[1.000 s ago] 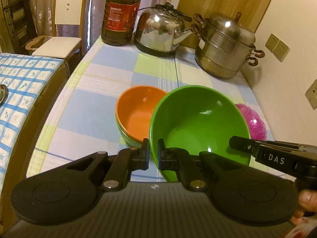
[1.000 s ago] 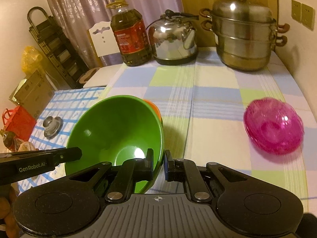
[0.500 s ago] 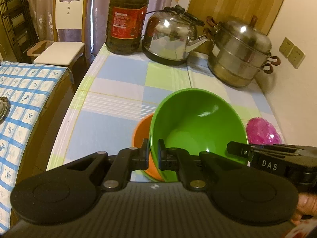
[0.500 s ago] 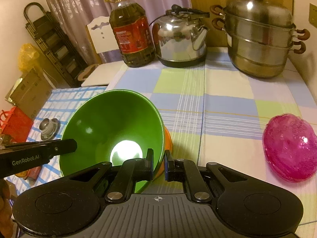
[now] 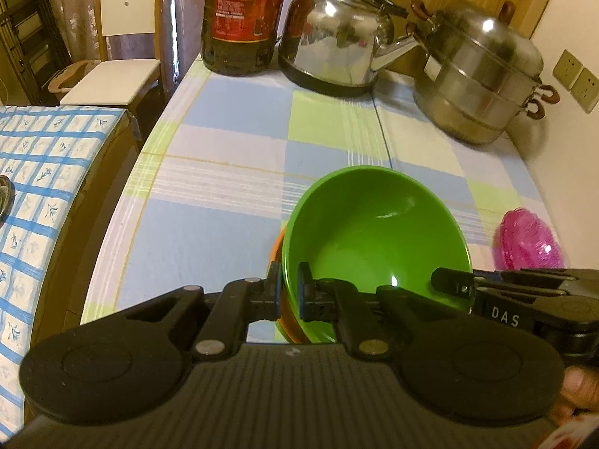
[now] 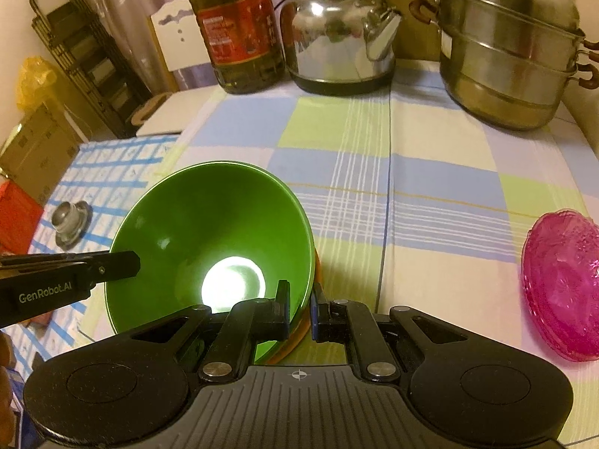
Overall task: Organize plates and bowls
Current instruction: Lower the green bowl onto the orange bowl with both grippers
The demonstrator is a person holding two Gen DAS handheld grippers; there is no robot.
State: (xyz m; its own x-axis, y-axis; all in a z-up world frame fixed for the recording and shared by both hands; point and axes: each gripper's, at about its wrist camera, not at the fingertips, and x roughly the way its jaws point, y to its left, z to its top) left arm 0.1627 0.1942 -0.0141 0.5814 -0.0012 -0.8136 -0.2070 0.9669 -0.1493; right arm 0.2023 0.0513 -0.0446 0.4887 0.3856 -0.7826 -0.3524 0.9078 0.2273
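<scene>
Carried forward and lowered over the orange bowl (image 5: 277, 247) — now mostly hidden — glossy green plastic bowl (image 5: 374, 239), left gripper (image 5: 289, 293) pinching its rim. Right view: right gripper (image 6: 301, 308) clamped on opposite rim, bowl seemingly nested above checked tablecloth (image 6: 393, 187).

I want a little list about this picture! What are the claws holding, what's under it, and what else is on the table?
left claw: shut on the green bowl's rim
right claw: shut on the opposite rim
green bowl: tilted, over the orange bowl
orange bowl: only an edge shows beneath
pink dish: alone, on the right
back of table: oil bottle, kettle, steamer pot
</scene>
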